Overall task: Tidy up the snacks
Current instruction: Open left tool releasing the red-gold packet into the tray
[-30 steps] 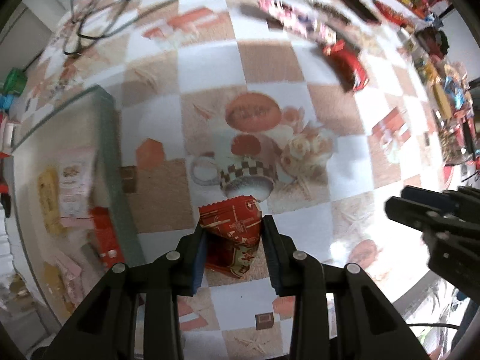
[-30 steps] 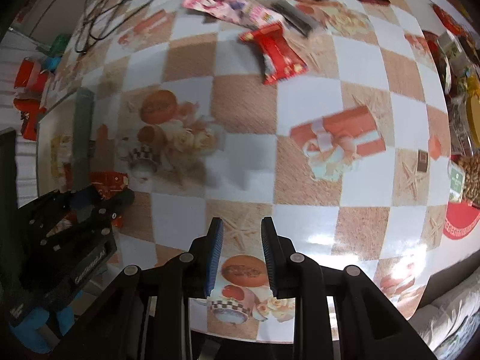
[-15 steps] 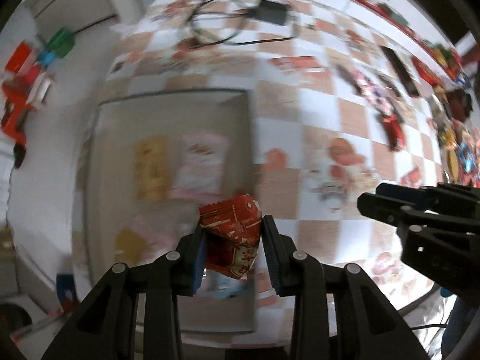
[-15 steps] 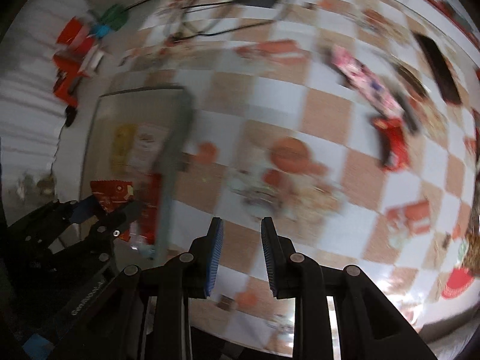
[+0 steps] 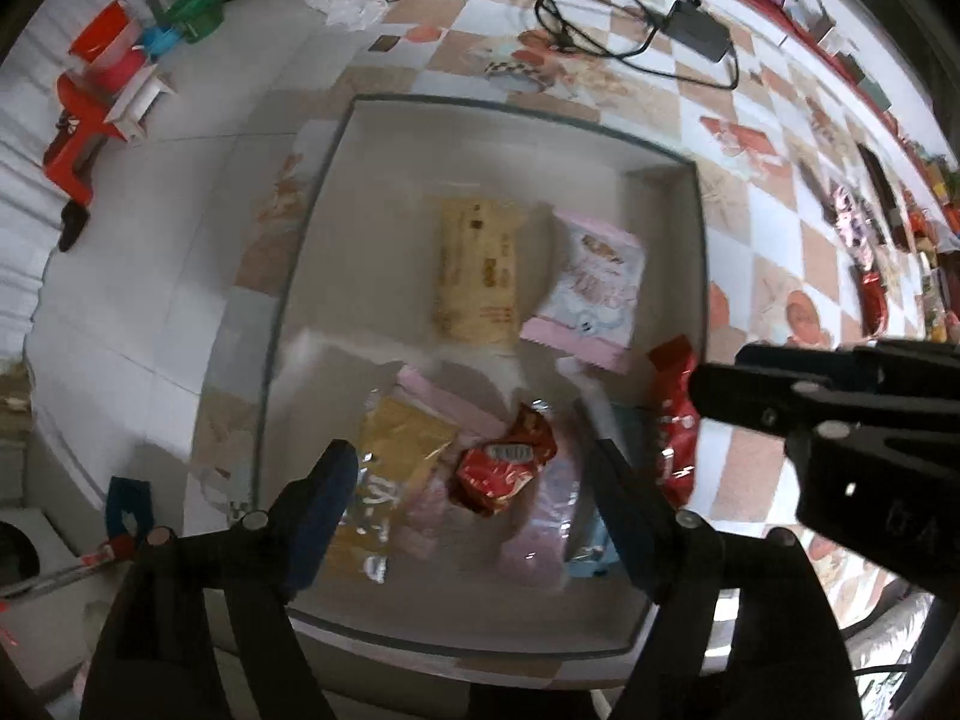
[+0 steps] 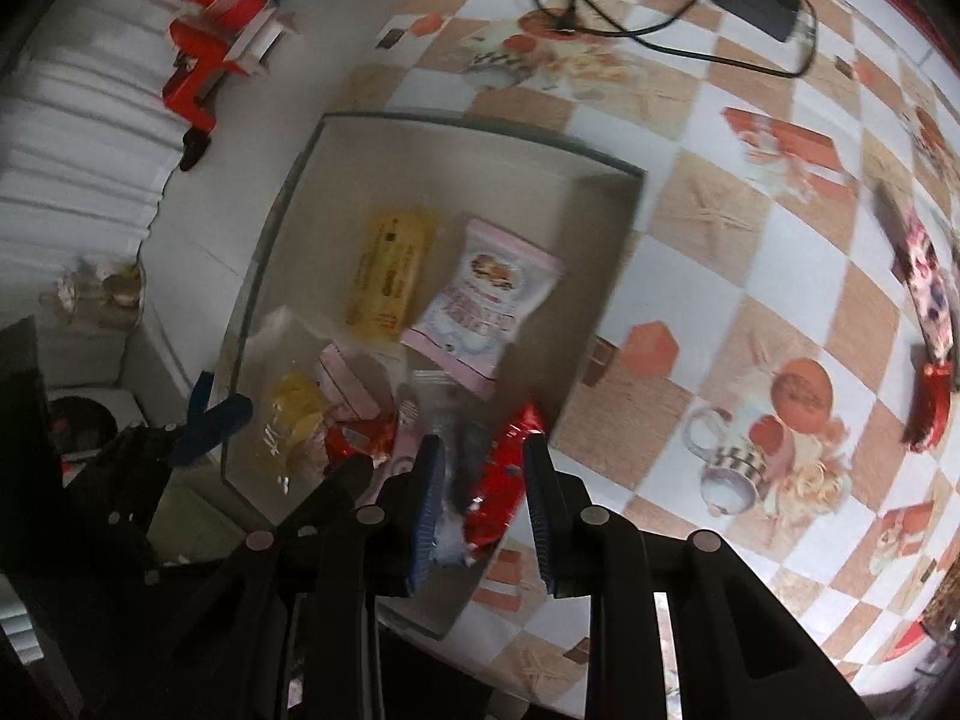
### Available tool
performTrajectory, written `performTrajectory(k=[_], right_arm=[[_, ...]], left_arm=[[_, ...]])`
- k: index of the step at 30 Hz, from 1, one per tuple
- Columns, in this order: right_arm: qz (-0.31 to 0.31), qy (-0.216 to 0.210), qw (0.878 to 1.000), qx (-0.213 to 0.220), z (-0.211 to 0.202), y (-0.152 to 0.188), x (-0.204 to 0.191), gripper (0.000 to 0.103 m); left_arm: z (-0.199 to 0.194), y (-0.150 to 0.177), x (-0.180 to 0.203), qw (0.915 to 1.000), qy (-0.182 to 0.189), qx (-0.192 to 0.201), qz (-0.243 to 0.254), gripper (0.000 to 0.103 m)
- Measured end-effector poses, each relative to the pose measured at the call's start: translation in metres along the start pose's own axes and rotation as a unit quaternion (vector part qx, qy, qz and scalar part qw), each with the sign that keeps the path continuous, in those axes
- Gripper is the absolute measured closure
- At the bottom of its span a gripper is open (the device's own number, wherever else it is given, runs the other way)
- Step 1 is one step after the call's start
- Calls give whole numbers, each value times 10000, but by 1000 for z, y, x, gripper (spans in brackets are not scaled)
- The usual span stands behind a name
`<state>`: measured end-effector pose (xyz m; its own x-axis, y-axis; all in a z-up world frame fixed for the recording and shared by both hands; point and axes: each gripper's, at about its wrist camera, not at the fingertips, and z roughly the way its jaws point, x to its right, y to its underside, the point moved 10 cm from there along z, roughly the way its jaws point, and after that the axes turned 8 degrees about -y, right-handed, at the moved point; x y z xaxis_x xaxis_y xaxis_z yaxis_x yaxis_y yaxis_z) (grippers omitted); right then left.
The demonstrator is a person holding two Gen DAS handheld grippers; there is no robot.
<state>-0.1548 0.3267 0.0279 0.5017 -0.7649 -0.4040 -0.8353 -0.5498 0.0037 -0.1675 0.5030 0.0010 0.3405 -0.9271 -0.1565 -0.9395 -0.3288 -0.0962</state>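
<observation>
A clear box (image 5: 699,252) (image 6: 630,222) at the table's left end holds several snacks: a yellow bar (image 5: 477,267), a pink-white bag (image 5: 591,294) and a small red packet (image 5: 504,468). My left gripper (image 5: 471,474) hangs open above the box, with the red packet lying loose below it. My right gripper (image 6: 483,483) is empty, jaws a little apart, above the box's near right edge; a red wrapper (image 6: 501,480) lies below it. In the left wrist view the right gripper's dark body (image 5: 840,414) is to the right.
More snacks lie on the checkered tablecloth (image 6: 720,276) to the right: a red bar (image 6: 927,408) and a pink patterned pack (image 6: 927,294). A black cable and charger (image 5: 690,24) lie at the far side. Red and green items (image 5: 108,78) sit on the floor at left.
My left gripper swung left over the box, opened, and the red packet dropped among the snacks inside. My right gripper followed left to the box's edge.
</observation>
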Motion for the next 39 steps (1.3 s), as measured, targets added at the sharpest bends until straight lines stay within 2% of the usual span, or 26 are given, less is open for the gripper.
performTrajectory(k=[4,5,6,7,8,14,15,24,39], right_arm=[[-39,94,9999,-68,3,-4,-4,74],[-51,134,9999,-67,3,-5,-5,66],[-62,152,9998,-63,3,-5,-5,39],[-68,176,9998,-39,2,-6,-5,26],[-70,197,9998,14,0,-7,-5,17],[-106,365,9993,52,-3,-9,-6,15],[-108,401,9991,66,-4,-9,-6,0],[-318,582,9977,158,-16,-11,-9,0],[-386,733,9960,320,-39,-18,-4,0]], left_arm=[[7,1,-8,9997,-161,-119,-109,14],[7,1,-9,9997,-149,-101,-140,13],[6,0,-10,9997,-111,-79,-186,13],[5,0,-11,9997,-77,-66,-218,13],[4,-1,-12,9996,-77,-33,-255,13],[6,-1,-15,9992,-13,-221,-337,13],[6,-1,-16,9992,-82,-229,-330,13],[8,5,-22,9989,-284,-238,-276,13],[-3,5,-36,9989,-297,-136,-330,13]])
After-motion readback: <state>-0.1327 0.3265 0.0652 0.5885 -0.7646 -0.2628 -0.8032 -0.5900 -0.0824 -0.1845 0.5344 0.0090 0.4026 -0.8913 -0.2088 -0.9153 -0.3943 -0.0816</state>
